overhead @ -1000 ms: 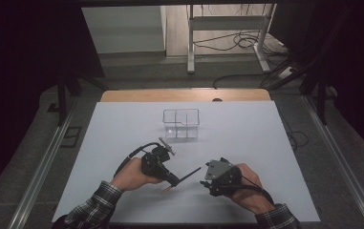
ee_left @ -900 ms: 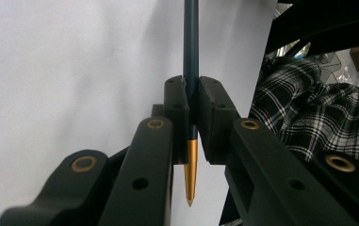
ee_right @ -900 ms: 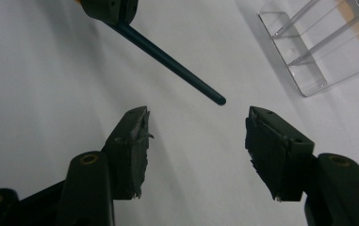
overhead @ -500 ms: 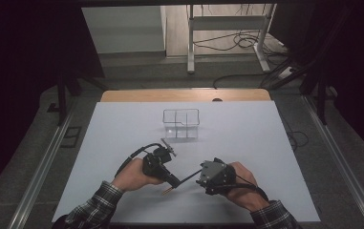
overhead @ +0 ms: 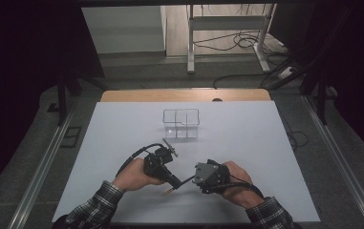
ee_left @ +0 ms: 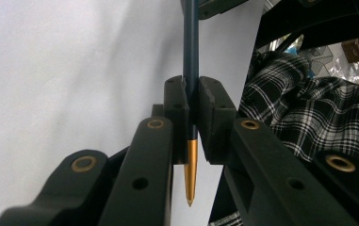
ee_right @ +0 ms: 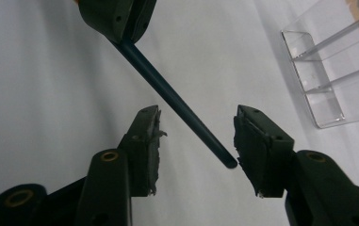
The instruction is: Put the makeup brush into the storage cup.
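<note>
The white table [overhead: 122,138] fills the middle of the high view, and your two sleeves come in from its bottom edge. Toward the upper centre of that surface stands the clear plastic organizer [overhead: 181,124], well apart from both hands and with nothing in its compartments that you can make out from here.

Your left tool [overhead: 170,177] sits in the lower centre of the high view, pressed together on a dark blue pen [overhead: 183,182]. In the left gripper view the pads clamp the barrel just above its gold tip [ee_left: 191,172], which pokes out toward the bottom of the frame. It has kept that grip without moving.

Your right tool [overhead: 199,178] lies just to the right of it, and this is where the change is. A second ago it stood a little farther right in the frame; now it has edged in toward the pen's free end, and its jaws have just been closing. In the right gripper view they are spread on either side of the barrel [ee_right: 177,103], whose blunt end sits between the pads, very near the right-hand one, with the left pad [ee_right: 146,136] clear of it. Nothing is pinched there yet.

This looks like a handover, or a pull on the pen's back end, about to begin: your right hand is lined up, and a further squeeze should take hold.
</note>
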